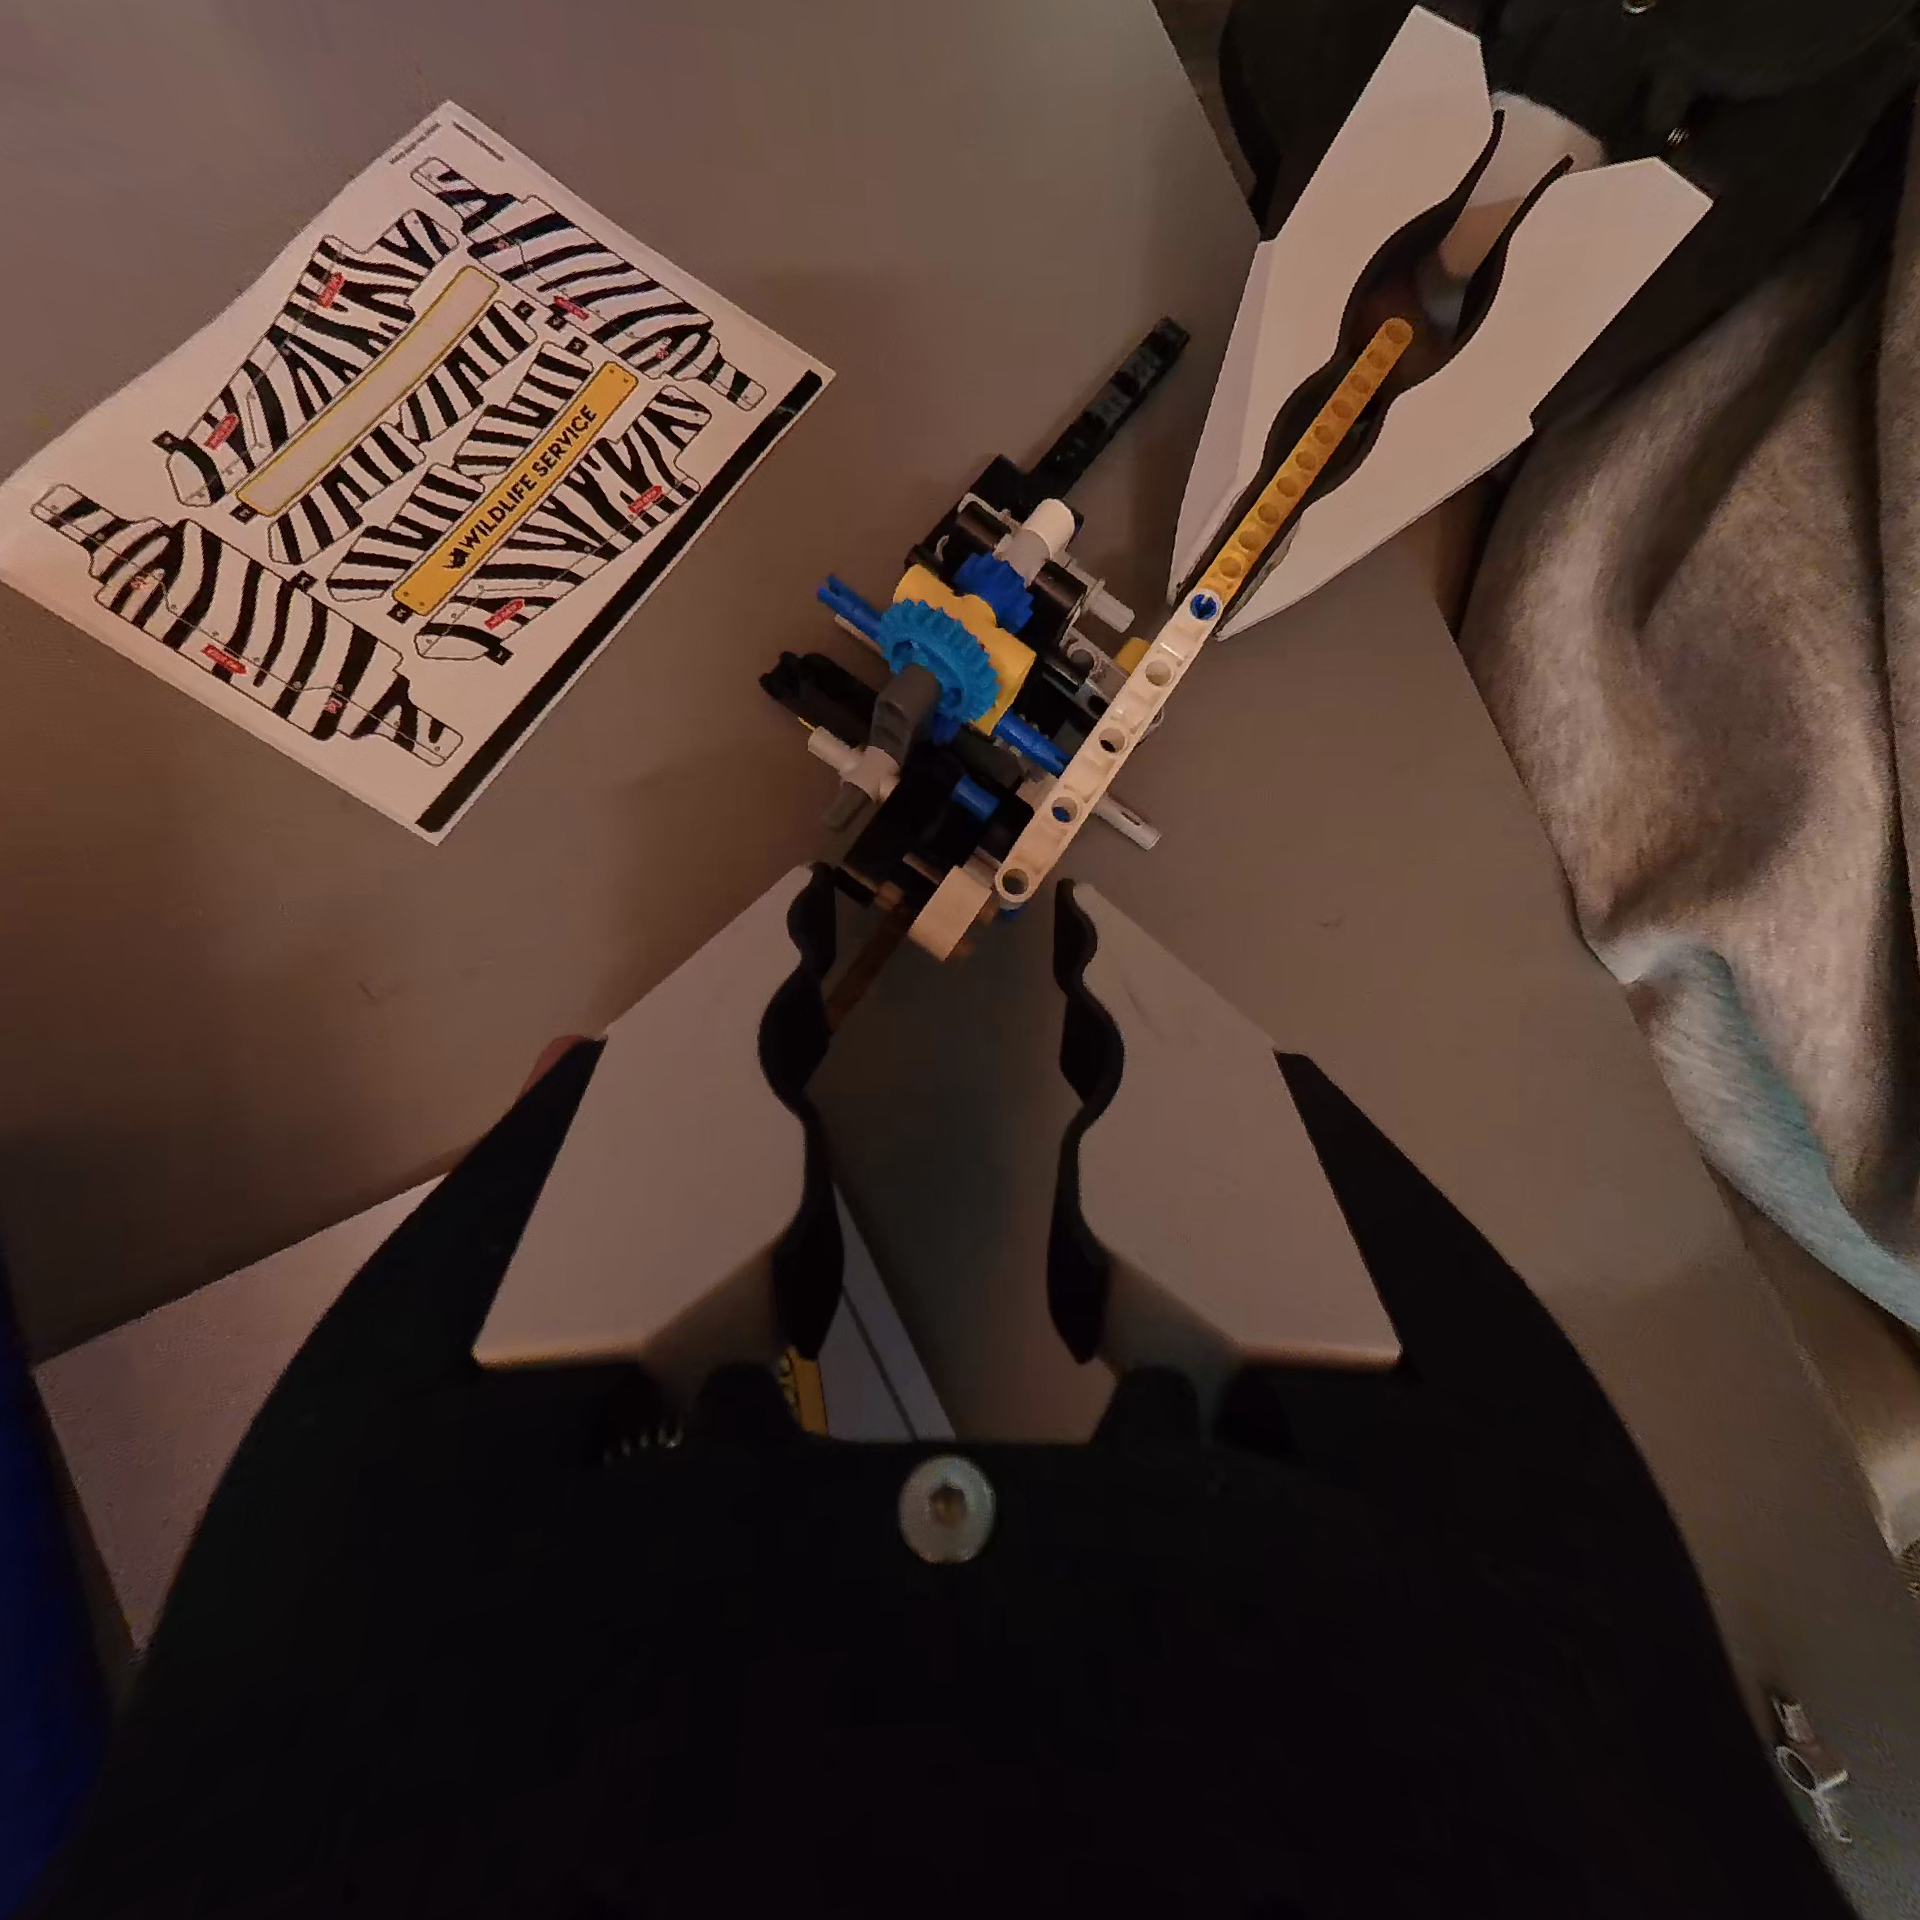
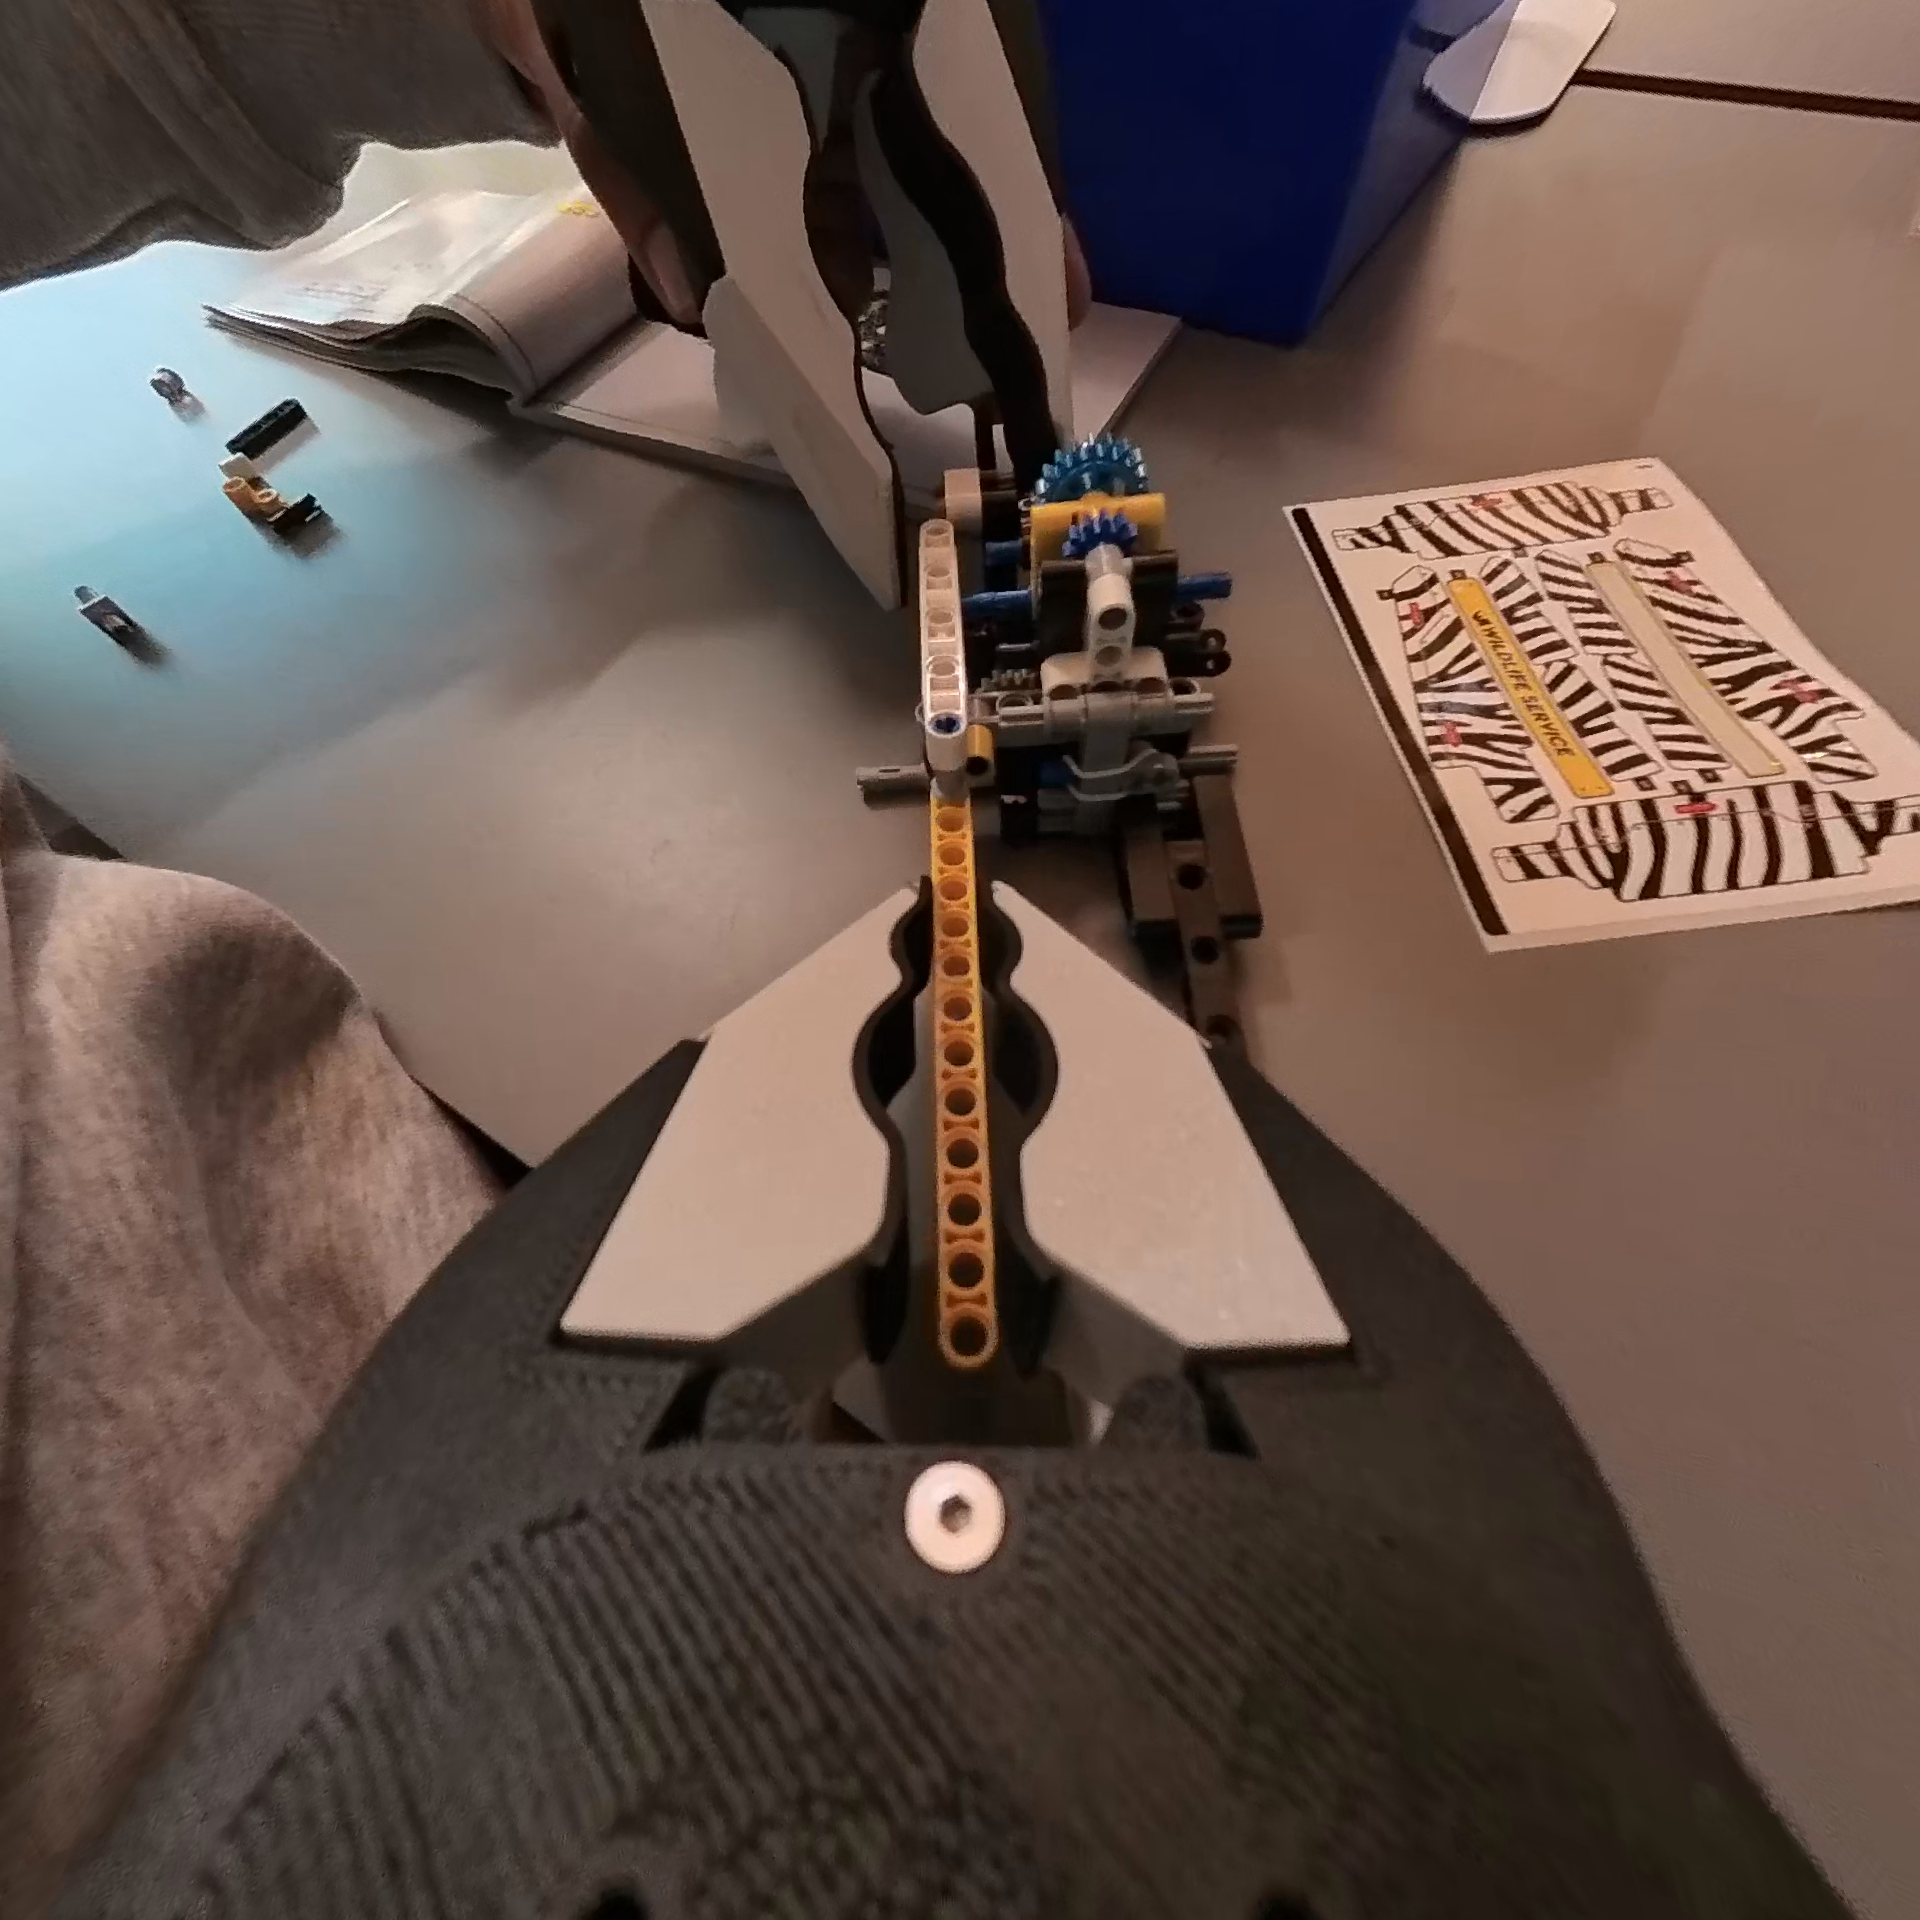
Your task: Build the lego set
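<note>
A part-built lego assembly (image 1: 956, 665) with blue gears, black frame parts and a white beam (image 1: 1112, 727) lies on the grey table. My left gripper (image 1: 940, 894) has its jaws around the near end of the assembly and holds it. My right gripper (image 2: 958, 894) is shut on a long yellow holed beam (image 2: 961, 1091). The beam's far tip meets the white beam's end (image 2: 945, 727) at a blue pin. In the left wrist view, the right gripper (image 1: 1210, 613) and yellow beam (image 1: 1320, 436) come in from the upper right. The left gripper (image 2: 966, 520) stands over the assembly (image 2: 1101, 644).
A zebra-striped sticker sheet (image 1: 395, 468) lies beside the assembly, also in the right wrist view (image 2: 1621, 707). An open instruction booklet (image 2: 468, 301), a blue box (image 2: 1226, 156) and several small loose parts (image 2: 270, 468) lie farther off. Grey cloth (image 1: 1714, 675) lies at the table's edge. The grippers' ends are close to 8 centimetres from one another.
</note>
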Action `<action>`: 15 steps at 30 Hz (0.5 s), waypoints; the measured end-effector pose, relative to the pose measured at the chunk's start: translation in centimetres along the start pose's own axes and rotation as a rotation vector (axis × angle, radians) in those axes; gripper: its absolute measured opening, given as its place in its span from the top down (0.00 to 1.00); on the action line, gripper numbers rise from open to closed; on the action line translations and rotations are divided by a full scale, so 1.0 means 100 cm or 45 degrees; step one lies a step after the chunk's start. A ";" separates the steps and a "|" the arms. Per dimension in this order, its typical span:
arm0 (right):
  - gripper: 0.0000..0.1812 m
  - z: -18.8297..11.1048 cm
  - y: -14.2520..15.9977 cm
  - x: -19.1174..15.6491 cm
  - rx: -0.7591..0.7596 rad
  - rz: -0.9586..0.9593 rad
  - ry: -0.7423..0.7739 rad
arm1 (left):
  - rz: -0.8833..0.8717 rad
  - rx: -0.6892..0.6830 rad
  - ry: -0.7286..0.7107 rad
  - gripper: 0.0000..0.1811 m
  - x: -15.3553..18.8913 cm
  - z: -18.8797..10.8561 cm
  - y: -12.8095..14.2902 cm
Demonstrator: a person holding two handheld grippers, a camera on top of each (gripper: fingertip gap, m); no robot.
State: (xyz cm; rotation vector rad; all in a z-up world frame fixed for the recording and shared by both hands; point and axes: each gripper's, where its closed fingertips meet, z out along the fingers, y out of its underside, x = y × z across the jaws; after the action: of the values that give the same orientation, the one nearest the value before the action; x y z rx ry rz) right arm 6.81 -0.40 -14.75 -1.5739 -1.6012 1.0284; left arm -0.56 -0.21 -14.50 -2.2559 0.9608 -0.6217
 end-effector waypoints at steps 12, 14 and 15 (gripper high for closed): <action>0.96 0.000 0.002 0.005 -0.004 0.098 -0.015 | 0.004 0.009 -0.007 0.80 -0.003 0.001 -0.002; 0.96 0.000 0.002 0.005 -0.002 0.108 -0.015 | 0.003 0.009 -0.003 0.80 -0.003 0.001 -0.002; 0.96 0.000 0.002 0.005 -0.002 0.109 -0.014 | 0.004 0.008 -0.002 0.80 -0.002 0.001 -0.002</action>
State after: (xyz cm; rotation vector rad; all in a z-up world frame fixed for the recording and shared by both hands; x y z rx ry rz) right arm 6.86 0.11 -14.95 -1.6526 -1.5540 1.0831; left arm -0.54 0.13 -14.49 -2.2489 0.9601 -0.6212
